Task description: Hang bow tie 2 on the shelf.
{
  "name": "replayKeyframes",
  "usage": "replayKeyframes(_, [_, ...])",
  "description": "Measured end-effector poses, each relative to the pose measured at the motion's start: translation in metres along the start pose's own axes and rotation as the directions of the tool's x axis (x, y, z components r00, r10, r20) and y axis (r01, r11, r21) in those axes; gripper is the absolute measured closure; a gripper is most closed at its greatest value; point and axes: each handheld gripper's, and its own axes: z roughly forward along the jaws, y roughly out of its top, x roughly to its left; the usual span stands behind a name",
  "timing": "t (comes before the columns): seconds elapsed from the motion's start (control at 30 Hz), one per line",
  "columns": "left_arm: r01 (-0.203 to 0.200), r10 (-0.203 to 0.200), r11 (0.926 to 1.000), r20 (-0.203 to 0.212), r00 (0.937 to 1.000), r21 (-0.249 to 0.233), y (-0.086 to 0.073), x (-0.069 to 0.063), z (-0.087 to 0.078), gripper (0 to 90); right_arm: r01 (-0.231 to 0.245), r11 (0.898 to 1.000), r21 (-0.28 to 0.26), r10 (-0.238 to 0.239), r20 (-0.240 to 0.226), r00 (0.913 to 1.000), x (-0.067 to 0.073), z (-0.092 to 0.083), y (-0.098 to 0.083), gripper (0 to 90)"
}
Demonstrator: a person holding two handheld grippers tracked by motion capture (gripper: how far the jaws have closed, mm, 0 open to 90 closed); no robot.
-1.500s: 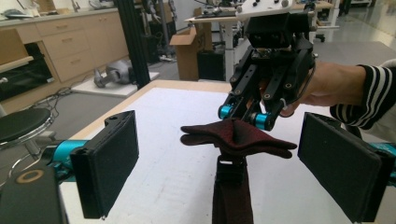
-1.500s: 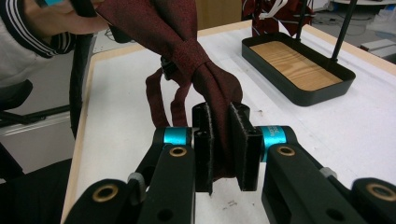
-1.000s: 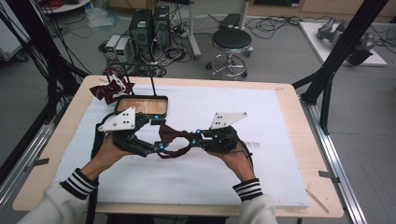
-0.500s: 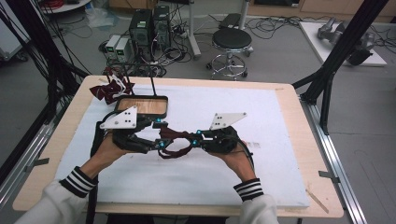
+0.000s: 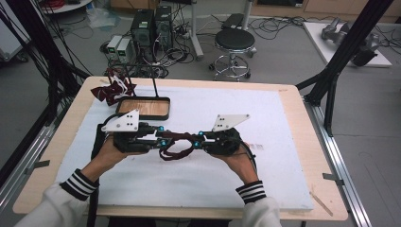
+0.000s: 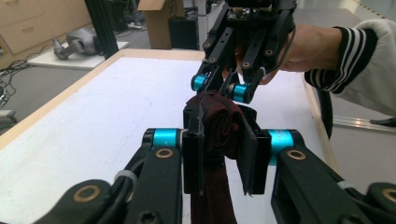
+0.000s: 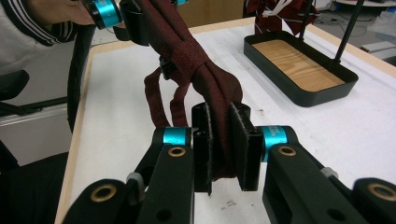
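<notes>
A white-covered table seen from above, with a person's two hands reaching in from the near edge. At far left lies a heap of dark red fabric pieces, just beside a shallow black tray with a wooden floor and a thin upright post. In front of the tray, the left gripper has just been closing its jaws and now pinches one end of a dark red fabric strip. The strip hangs just above the table between the two hands, a loose loop sagging beneath it. To the right, the right gripper is pressed tight on the strip's other end. The cloth looks light, soft and limp, likely to droop and twist, so holding it at both ends near the knotted middle seems best
</notes>
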Motion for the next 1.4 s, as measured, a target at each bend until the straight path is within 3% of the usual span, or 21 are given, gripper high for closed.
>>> replayKeyframes(0.27, [0.001,-0.001,1.0000,-0.013,0.9999,-0.003,0.000,-0.001,-0.002,77.6,0.010,1.000,-0.002,-0.010,0.006,0.9999,0.001,0.001,0.000,74.8])
replayKeyframes(0.4, [0.001,-0.001,1.0000,-0.031,0.9995,-0.004,-0.001,0.000,-0.004,77.7,0.030,0.999,-0.014,-0.029,0.043,0.9986,0.002,0.000,0.001,50.9])
replayKeyframes(0.57, [0.000,-0.001,0.9999,-0.051,0.9987,-0.015,-0.001,0.001,-0.008,77.7,0.018,0.999,-0.030,-0.013,0.158,0.9874,0.002,-0.001,0.000,13.3])
replayKeyframes(0.7, [0.002,-0.003,0.9998,-0.062,0.9981,-0.019,-0.001,0.002,-0.011,77.7,0.016,0.999,-0.039,-0.009,0.173,0.9849,0.001,-0.004,0.000,9.0])
replayKeyframes(0.73, [0.001,-0.003,0.9997,-0.068,0.9977,-0.023,-0.001,0.003,-0.013,77.6,0.023,0.998,-0.051,-0.013,0.196,0.9806,0.001,-0.006,0.000,0.7])
replayKeyframes(1.07, [0.001,-0.010,0.9975,-0.130,0.9914,-0.071,0.001,0.007,-0.029,77.5,0.012,0.996,-0.085,0.011,0.260,0.9655,0.003,-0.026,-0.002,0.7])
replayKeyframes(1.23, [0.002,-0.019,0.9956,-0.174,0.9846,-0.094,0.001,0.010,-0.037,77.5,-0.006,0.991,-0.135,0.044,0.284,0.9578,0.004,-0.039,-0.007,0.7])
replayKeyframes(1.4, [-0.008,-0.019,0.9925,-0.219,0.9755,-0.122,0.004,0.015,-0.048,77.5,-0.027,0.987,-0.158,0.077,0.320,0.9441,0.004,-0.050,-0.017,0.7])
